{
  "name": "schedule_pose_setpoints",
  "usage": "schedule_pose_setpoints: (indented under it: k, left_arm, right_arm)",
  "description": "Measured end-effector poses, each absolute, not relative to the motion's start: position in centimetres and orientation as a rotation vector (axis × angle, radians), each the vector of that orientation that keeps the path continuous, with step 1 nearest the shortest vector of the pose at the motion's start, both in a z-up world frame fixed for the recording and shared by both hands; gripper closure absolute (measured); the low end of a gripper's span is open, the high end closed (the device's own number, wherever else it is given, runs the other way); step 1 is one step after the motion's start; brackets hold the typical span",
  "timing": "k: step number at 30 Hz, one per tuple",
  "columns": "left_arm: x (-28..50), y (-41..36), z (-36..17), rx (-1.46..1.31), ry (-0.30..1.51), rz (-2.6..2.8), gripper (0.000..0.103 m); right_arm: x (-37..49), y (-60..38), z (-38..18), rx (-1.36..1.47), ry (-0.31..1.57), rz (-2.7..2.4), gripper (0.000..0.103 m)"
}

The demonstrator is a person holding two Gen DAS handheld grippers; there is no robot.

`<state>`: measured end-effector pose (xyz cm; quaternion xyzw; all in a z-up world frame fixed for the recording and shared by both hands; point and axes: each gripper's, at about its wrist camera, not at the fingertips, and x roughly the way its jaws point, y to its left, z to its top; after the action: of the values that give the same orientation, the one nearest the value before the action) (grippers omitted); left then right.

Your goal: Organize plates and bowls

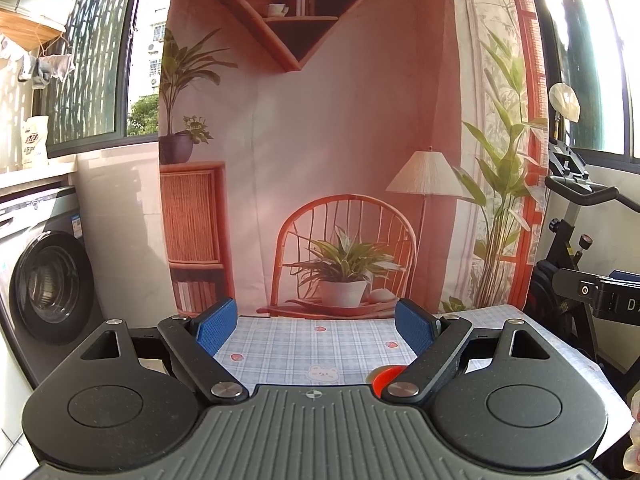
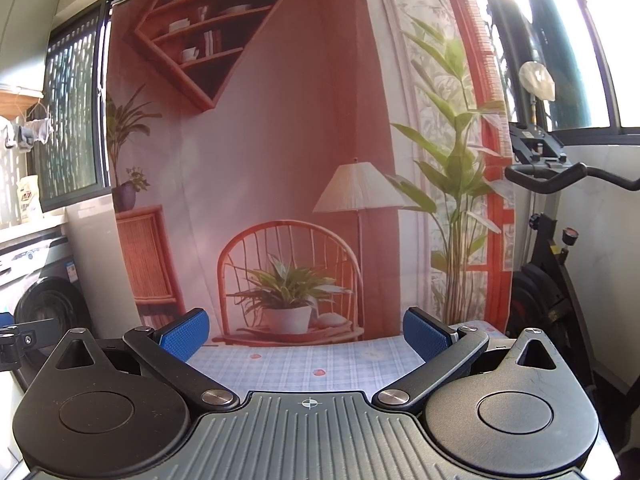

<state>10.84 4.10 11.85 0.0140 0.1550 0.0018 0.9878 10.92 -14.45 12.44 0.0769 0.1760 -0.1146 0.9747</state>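
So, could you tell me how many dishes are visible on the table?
1: a red dish, partly hidden behind the left gripper's right finger, on the checked tablecloth. Others may sit below both views.

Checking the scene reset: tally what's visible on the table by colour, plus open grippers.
Red/orange item, partly hidden behind the left gripper's finger, type unclear: 1
Other dishes in view on the checked tablecloth: 0
Open grippers, left and right gripper: 2
Total: 3

White letters "DA" are showing on a black block (image 1: 618,300) at the right; other labels are staying unreadable.
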Motion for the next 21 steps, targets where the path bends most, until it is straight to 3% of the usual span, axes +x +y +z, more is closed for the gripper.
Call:
schedule_pose_setpoints:
  k: [21]
  left_arm:
    - [11.39, 4.59, 11.63, 0.040, 0.319, -0.018, 0.015]
  right_arm:
    - [11.02, -14.51, 12.04, 0.159, 0.369, -0.231, 0.000]
